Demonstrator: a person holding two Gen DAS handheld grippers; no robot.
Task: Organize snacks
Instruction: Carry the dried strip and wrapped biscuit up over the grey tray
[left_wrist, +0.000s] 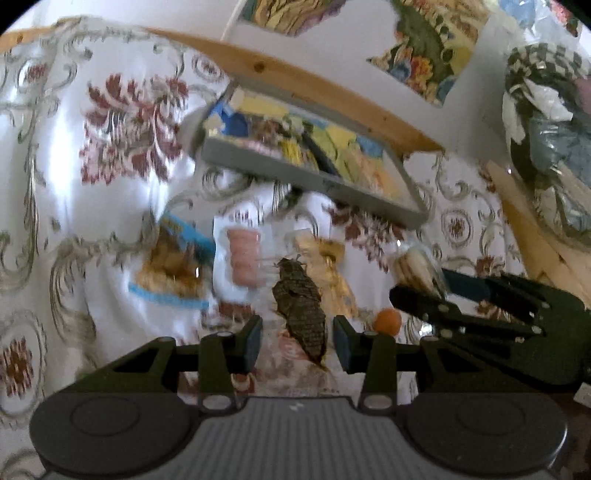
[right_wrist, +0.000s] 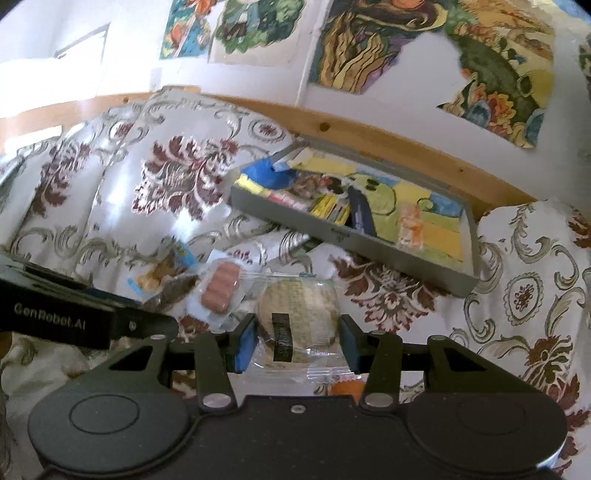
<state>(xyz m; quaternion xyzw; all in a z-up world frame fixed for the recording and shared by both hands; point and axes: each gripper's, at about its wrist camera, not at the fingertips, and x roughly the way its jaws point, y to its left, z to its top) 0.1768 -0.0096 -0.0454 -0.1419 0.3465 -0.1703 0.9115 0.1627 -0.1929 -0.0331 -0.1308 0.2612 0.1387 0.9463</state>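
A grey tray (left_wrist: 314, 177) (right_wrist: 332, 229) with several snack packets in it lies tilted on the flowered cloth by the wooden rail. My left gripper (left_wrist: 298, 345) is open, and a dark scaly snack packet (left_wrist: 299, 314) lies on the cloth between its fingers without touching the pads. My right gripper (right_wrist: 297, 347) is shut on a round cracker in a clear wrapper (right_wrist: 295, 321). The left wrist view shows that gripper (left_wrist: 419, 284) at the right with the cracker (left_wrist: 410, 267) edge-on.
Loose on the cloth lie a sausage pack (left_wrist: 243, 262) (right_wrist: 219, 291), a blue and yellow snack bag (left_wrist: 173, 266) (right_wrist: 162, 269), a gold wrapper (left_wrist: 328, 258) and a small orange ball (left_wrist: 388, 321) (right_wrist: 347, 387). Bags (left_wrist: 546, 129) hang at the right. Pictures cover the wall.
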